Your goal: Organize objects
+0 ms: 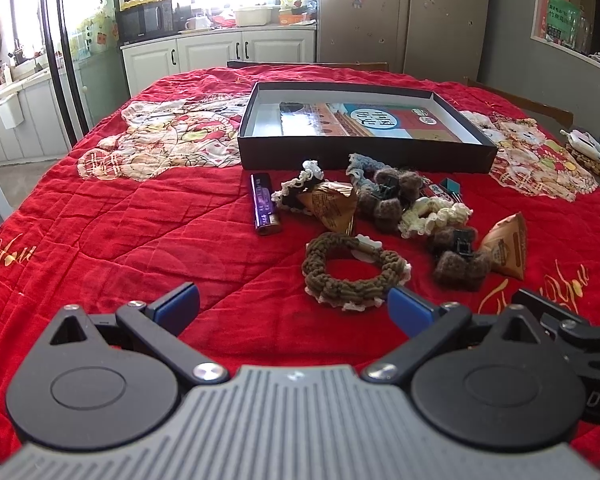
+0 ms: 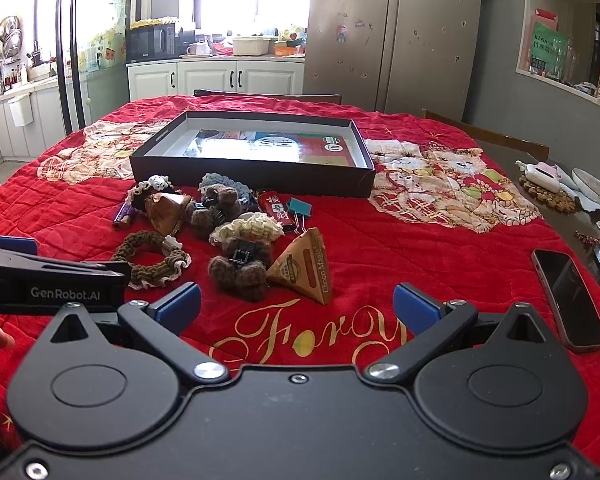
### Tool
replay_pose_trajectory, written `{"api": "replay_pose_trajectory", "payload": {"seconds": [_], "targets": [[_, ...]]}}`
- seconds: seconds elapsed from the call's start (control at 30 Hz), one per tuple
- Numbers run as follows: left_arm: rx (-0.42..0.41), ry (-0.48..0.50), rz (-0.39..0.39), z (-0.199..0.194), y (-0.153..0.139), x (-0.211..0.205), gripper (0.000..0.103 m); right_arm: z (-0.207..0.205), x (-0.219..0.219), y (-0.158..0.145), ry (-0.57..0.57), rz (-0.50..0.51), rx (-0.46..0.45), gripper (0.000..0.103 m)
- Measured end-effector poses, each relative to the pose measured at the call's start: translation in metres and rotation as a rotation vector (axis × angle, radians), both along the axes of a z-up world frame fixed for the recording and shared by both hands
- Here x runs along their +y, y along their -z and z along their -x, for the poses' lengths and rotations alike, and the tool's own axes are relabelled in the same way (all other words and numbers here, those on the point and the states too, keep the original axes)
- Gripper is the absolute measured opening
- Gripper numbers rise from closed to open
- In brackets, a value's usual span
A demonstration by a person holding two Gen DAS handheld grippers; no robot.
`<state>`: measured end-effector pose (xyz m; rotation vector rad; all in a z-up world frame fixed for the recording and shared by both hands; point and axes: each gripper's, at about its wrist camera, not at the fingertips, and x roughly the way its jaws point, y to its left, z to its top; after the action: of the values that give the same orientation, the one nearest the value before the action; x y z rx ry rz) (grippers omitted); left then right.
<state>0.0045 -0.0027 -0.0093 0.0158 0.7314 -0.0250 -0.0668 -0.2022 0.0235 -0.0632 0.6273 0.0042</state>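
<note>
a red quilted cloth [image 1: 120, 220] covers the counter. toward its far side lies a shallow black box [image 1: 364, 152], open-topped, with a printed sheet flat inside. near its front wall sits a cluster: a brown crocheted scrunchie [image 1: 352, 272], two brown knitted hair claws [image 1: 458, 258], two triangular snack packets [image 2: 306, 266], a purple lighter [image 1: 264, 210], a red lighter [image 2: 276, 210] and a teal binder clip [image 2: 300, 208]. a phone [image 2: 568, 300] lies well apart on the right. the left gripper [image 1: 294, 306] and right gripper [image 2: 296, 306] hover with jaws wide, holding nothing.
</note>
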Motion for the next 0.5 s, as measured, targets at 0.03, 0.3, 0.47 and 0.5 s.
{"api": "replay_pose_trajectory", "payload": {"seconds": [0.03,0.3,0.47,0.5], "targets": [[0.002,-0.001,0.0,0.0,0.0,0.0,0.103,0.0,0.0,0.001,0.0,0.001,0.001,0.103],[0.008,0.004,0.006,-0.004,0.002,0.002,0.103,-0.002,-0.002,0.003,0.005,0.002,0.005,0.102],[0.02,0.019,0.009,-0.01,0.005,0.004,0.103,-0.005,-0.005,0.004,0.011,0.005,0.011,0.1],[0.022,0.022,0.015,-0.011,0.005,0.005,0.103,-0.005,-0.005,0.004,0.012,0.006,0.011,0.1]]}}
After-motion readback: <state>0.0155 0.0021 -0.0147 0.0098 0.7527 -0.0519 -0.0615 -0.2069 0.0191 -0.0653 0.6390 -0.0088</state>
